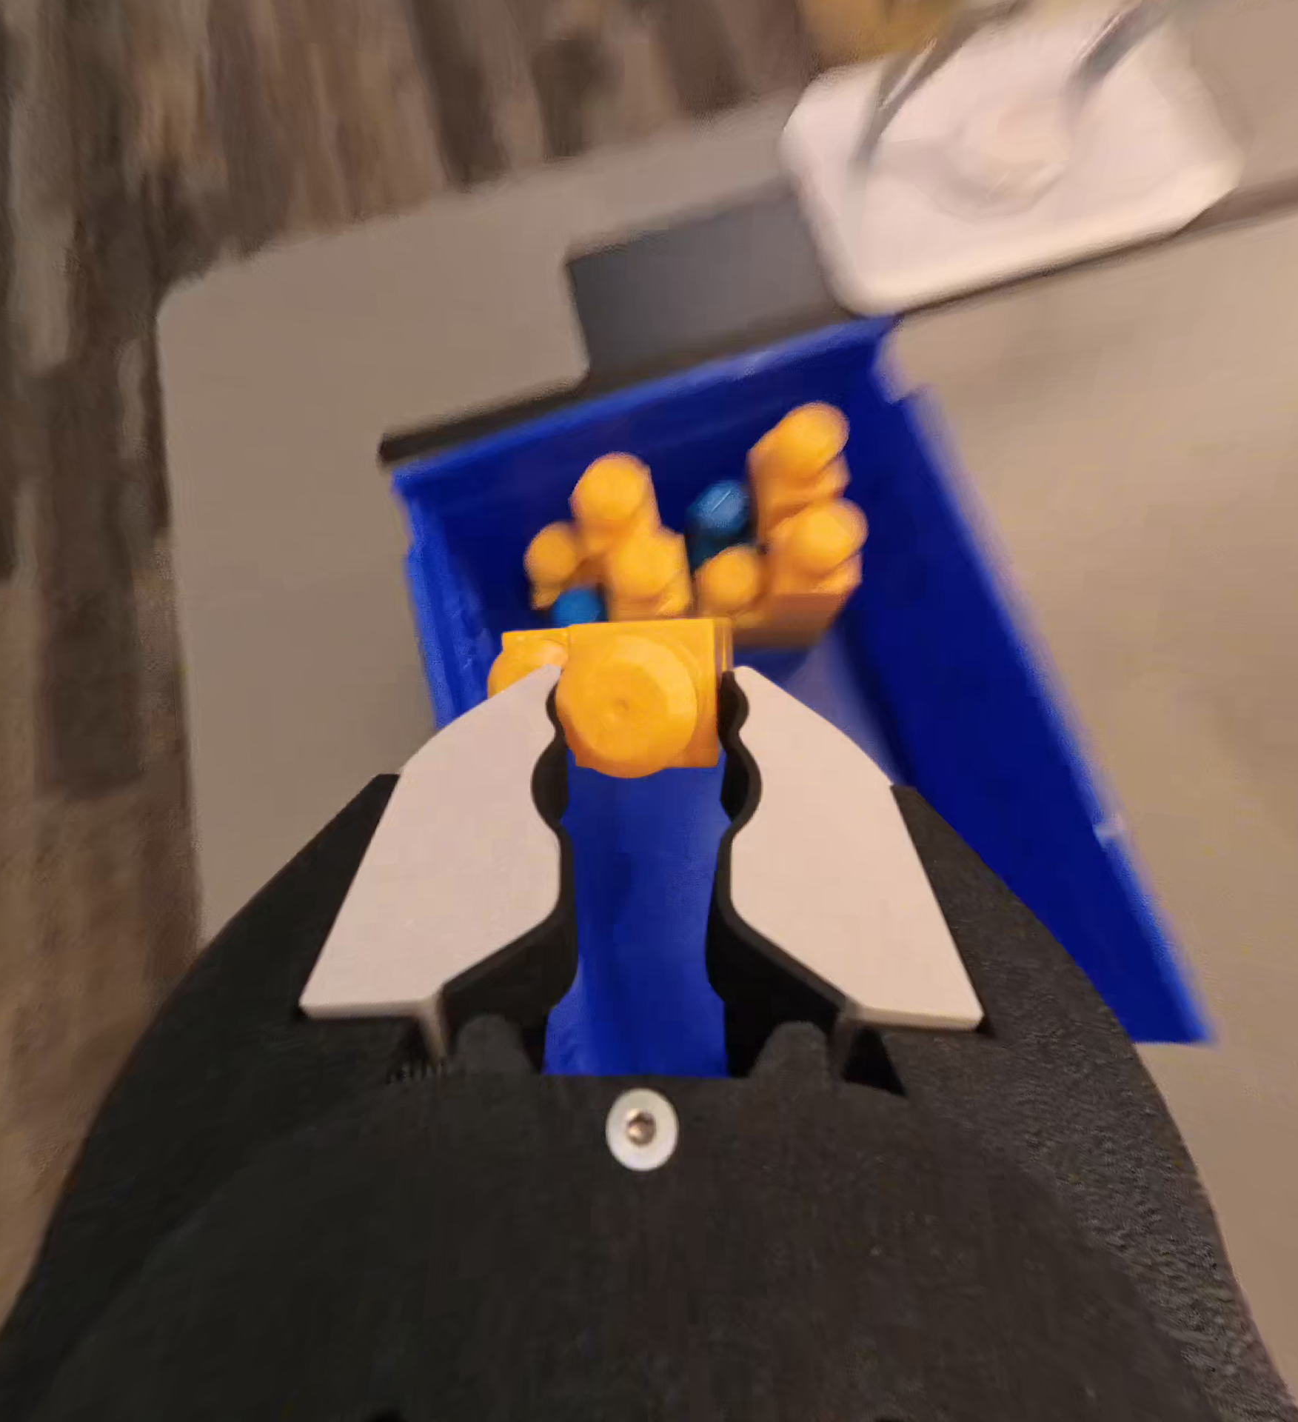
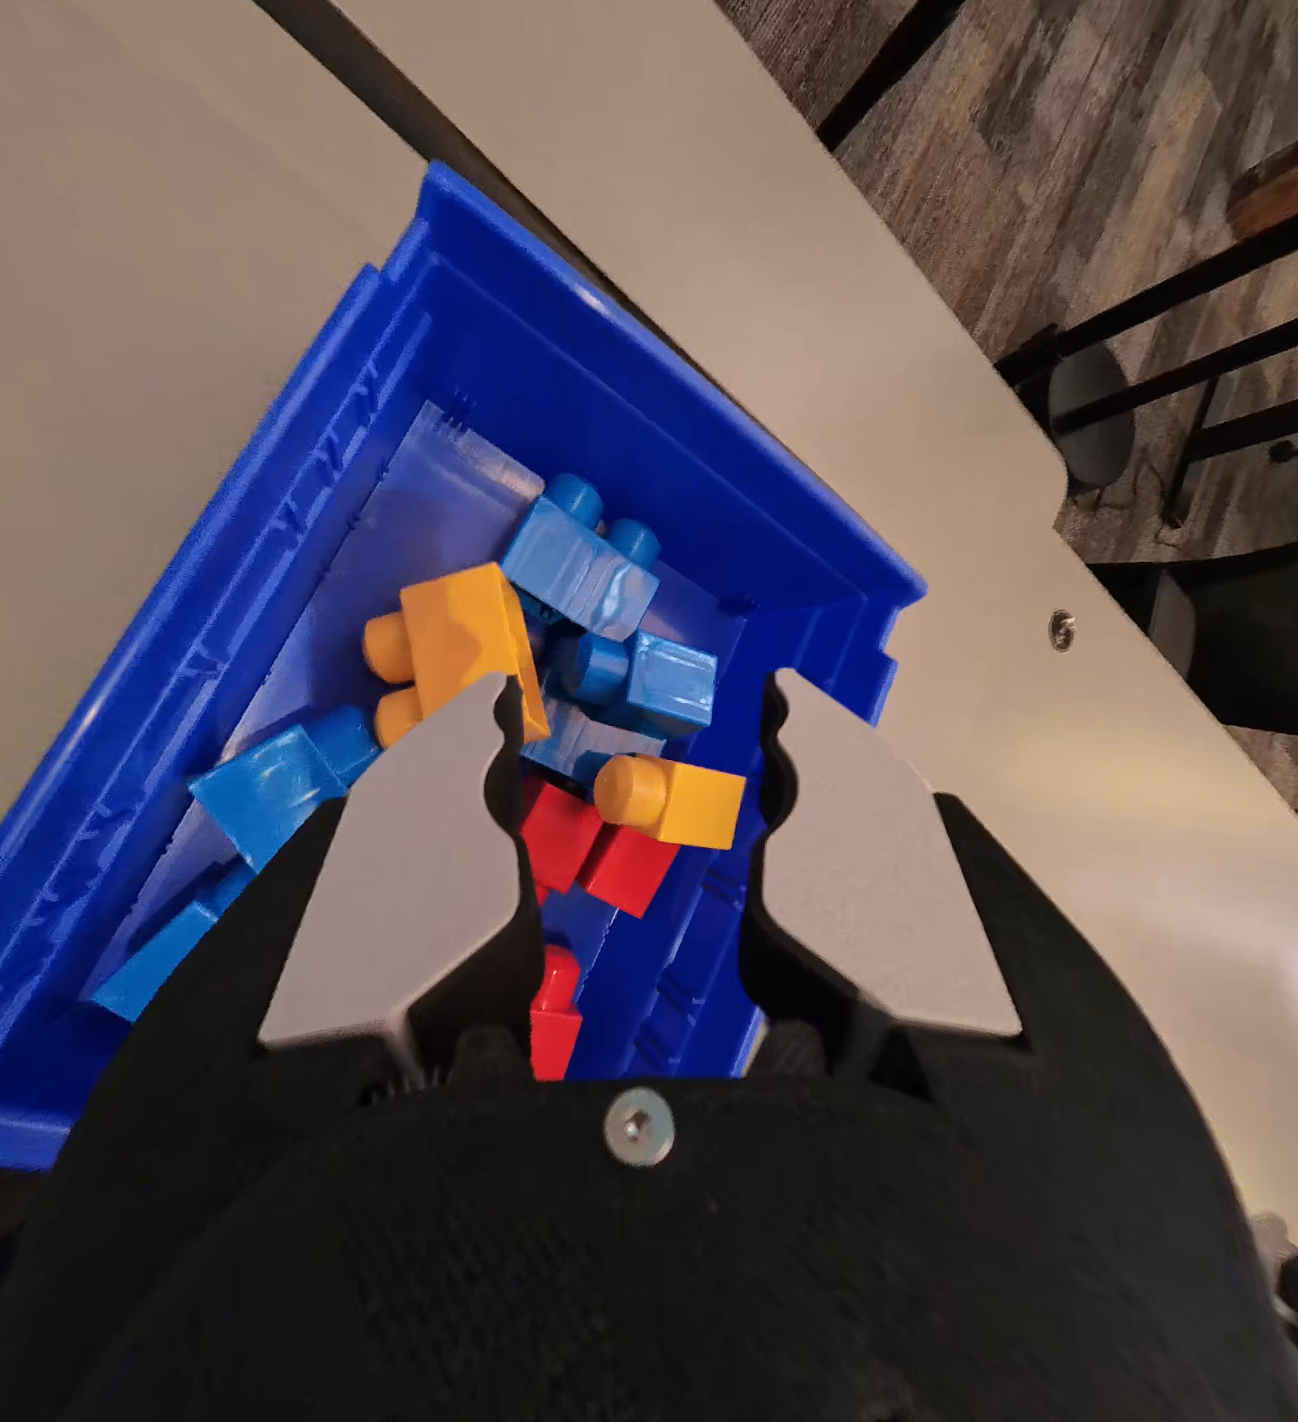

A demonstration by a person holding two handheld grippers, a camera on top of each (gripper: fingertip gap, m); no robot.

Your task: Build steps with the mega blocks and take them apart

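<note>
In the left wrist view, which is blurred, my left gripper (image 1: 642, 677) is shut on an orange block (image 1: 634, 712), stud facing the camera. It holds the block over a blue bin (image 1: 976, 692). Several orange blocks (image 1: 799, 523) and a blue block (image 1: 719, 512) lie in the bin. In the right wrist view, my right gripper (image 2: 642, 681) is open and empty above a blue bin (image 2: 592, 346). That bin holds blue blocks (image 2: 584, 569), a two-stud orange block (image 2: 468, 631), a single orange block (image 2: 676, 796) and red blocks (image 2: 599, 846).
The bins sit on a grey table (image 1: 322, 462). A white object (image 1: 1015, 154) and a dark rectangle (image 1: 692, 292) lie beyond the bin in the left view. In the right view the table edge (image 2: 938, 331) runs diagonally, with black chair legs (image 2: 1169, 346) beyond it. Left tips to right tips: about 65 cm.
</note>
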